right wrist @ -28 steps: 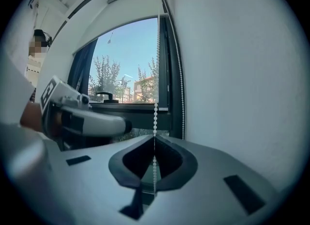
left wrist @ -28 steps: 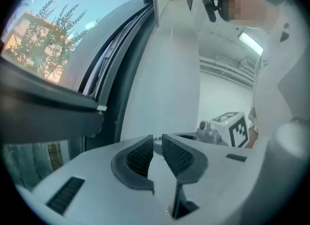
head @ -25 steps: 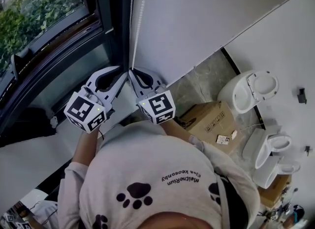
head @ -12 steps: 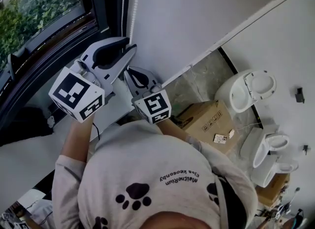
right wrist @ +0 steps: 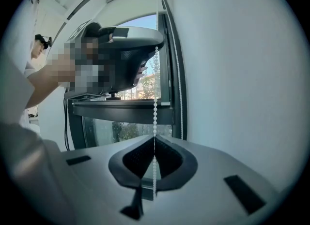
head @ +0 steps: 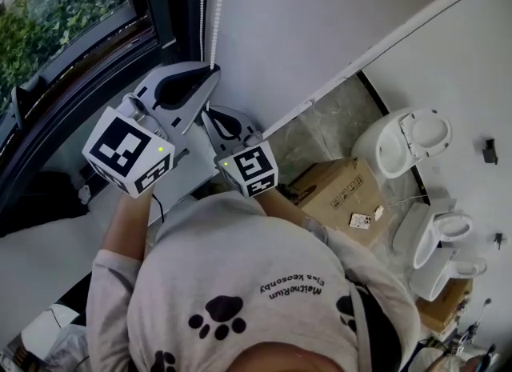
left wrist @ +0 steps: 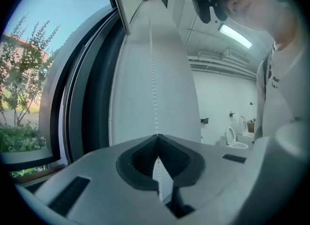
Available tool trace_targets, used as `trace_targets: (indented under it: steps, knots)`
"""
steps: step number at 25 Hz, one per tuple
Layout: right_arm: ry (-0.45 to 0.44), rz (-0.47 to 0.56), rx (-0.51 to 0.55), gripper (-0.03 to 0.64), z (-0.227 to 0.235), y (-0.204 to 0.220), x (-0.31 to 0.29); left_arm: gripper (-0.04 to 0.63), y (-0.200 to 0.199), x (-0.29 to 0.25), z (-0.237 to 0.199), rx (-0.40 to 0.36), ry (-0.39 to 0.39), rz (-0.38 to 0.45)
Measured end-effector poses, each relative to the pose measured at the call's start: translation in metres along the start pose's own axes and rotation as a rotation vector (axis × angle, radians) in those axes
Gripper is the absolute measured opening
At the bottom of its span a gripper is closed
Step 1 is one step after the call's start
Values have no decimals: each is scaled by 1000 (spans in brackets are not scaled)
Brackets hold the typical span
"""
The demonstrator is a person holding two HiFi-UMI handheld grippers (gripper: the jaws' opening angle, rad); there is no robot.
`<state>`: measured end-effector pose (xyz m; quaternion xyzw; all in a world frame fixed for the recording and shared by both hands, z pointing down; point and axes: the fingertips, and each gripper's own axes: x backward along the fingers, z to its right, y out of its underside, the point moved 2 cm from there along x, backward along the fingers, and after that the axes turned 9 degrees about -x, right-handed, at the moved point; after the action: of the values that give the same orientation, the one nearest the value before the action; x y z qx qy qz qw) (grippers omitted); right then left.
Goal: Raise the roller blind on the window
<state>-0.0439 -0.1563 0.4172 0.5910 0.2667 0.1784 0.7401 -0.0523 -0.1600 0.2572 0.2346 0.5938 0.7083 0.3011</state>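
Observation:
A white bead chain (head: 218,18) hangs in two strands down the wall beside the dark window frame (head: 172,10). My left gripper (head: 213,69) is shut on the right-hand strand, and the chain (left wrist: 152,74) runs straight up from its closed jaws (left wrist: 156,136). My right gripper (head: 210,116) sits just below it, shut on the same strand (right wrist: 155,112). In the right gripper view the left gripper (right wrist: 121,59) hangs above with the chain taut between the two. The second strand (right wrist: 180,88) hangs free. I cannot make out the blind itself.
The white wall (head: 336,18) stands to the right of the chain and the window glass (head: 64,2) to the left. On the floor below are a cardboard box (head: 340,194) and several white toilets (head: 404,146). The person's torso fills the lower head view.
My left gripper has risen from beside the right gripper to a spot higher on the chain, and its jaws have closed there. The right gripper has stayed shut and barely moved.

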Motion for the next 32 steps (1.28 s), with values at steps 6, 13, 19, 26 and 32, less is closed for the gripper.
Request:
trace_targets:
  steps: [6, 13, 19, 26, 32]
  knots:
    - [15, -158, -28, 9, 5, 55, -3, 8, 57, 0, 5, 109, -3, -42]
    - [35, -238, -12, 9, 14, 94, 0, 8, 95, -2, 22, 137, -6, -72]
    - [29, -274, 15, 11, 12, 107, 3, 8, 103, -3, 26, 141, -13, -69]
    - [18, -117, 15, 89, 6, 54, 18, 8, 106, -2, 17, 147, -28, -64]
    - [29, 73, 26, 89, -2, -31, 45, 8, 106, -1, 16, 156, -26, -49]
